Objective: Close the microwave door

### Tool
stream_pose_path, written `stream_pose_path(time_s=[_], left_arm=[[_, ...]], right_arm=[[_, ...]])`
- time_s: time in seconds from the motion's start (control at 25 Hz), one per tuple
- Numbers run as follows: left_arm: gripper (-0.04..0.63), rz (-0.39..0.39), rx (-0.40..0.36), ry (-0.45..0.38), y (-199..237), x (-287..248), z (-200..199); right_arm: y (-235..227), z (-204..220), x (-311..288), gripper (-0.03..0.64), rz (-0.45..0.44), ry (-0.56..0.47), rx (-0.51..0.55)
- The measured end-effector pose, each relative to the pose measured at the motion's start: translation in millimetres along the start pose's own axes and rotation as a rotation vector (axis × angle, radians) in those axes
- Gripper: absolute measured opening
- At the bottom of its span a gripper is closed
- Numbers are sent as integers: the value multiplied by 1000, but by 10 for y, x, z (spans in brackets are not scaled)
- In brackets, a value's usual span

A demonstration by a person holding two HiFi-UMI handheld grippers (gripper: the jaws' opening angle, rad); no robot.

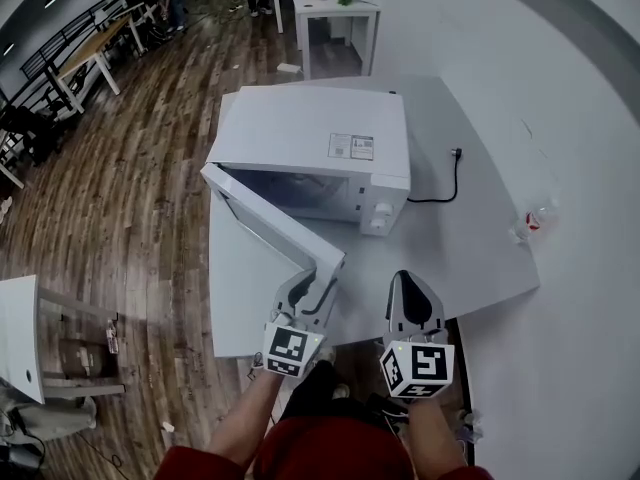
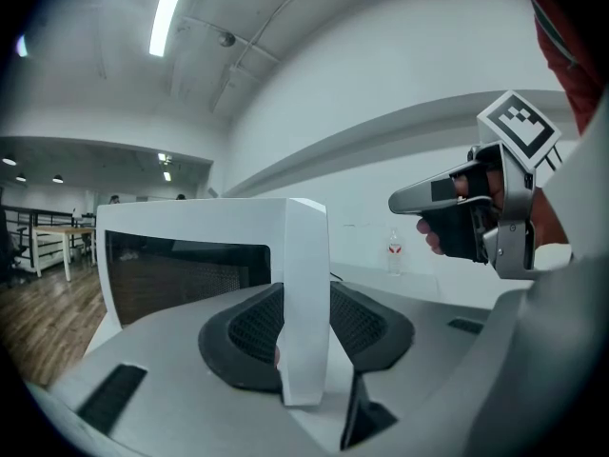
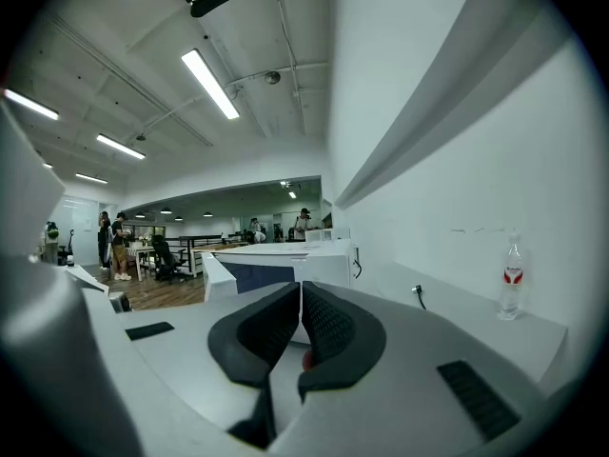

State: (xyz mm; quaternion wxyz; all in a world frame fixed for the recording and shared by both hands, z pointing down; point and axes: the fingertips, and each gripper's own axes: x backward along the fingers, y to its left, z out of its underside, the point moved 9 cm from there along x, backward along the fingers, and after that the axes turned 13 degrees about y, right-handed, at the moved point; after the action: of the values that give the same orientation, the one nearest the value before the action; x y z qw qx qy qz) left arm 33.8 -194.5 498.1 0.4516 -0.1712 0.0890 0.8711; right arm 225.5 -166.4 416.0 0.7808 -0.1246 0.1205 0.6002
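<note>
White microwave [image 1: 310, 138] sits on the white surface [image 1: 480, 253], front facing the person. Its door [image 1: 270, 218] is open. It is hinged at the microwave's left front corner and swung well out from the microwave's front toward the person, so the inside shows.

The left gripper [image 1: 322, 278] is at the door's free end, the end farthest from the microwave. In the left gripper view its jaws clamp the door's white outer edge, one dark pad pressing on each face. The door stands upright between them, and its dark window runs back toward the microwave.

The right gripper [image 1: 405, 280] is out in front of the microwave's knob panel [image 1: 380, 216], apart from the microwave and just beside the door's free end, over bare surface. In the right gripper view its jaws are closed together with nothing between them.

- Black power cord [image 1: 448, 186] comes off the microwave's right side and ends in a plug lying on the surface.
- Clear water bottle [image 1: 532, 221] with a red label stands upright well to the right of the microwave, near the surface's edge.
- Wood floor [image 1: 130, 218] lies to the microwave's left.
- Small white table [image 1: 335, 13] stands behind the microwave, well apart from it.
- A paper label [image 1: 350, 146] is stuck on the microwave's top, toward its right front.
</note>
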Motion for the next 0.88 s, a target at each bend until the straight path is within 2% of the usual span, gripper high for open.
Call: stream_pose_path(time_s=[0.36, 0.88], left_arm=[[146, 49, -36, -10, 34, -390, -163], [138, 96, -42, -23, 153, -916, -363]], right_arm=[[-166, -50, -360, 29, 10, 19, -24], [-410, -160, -811, 29, 39, 35, -35]])
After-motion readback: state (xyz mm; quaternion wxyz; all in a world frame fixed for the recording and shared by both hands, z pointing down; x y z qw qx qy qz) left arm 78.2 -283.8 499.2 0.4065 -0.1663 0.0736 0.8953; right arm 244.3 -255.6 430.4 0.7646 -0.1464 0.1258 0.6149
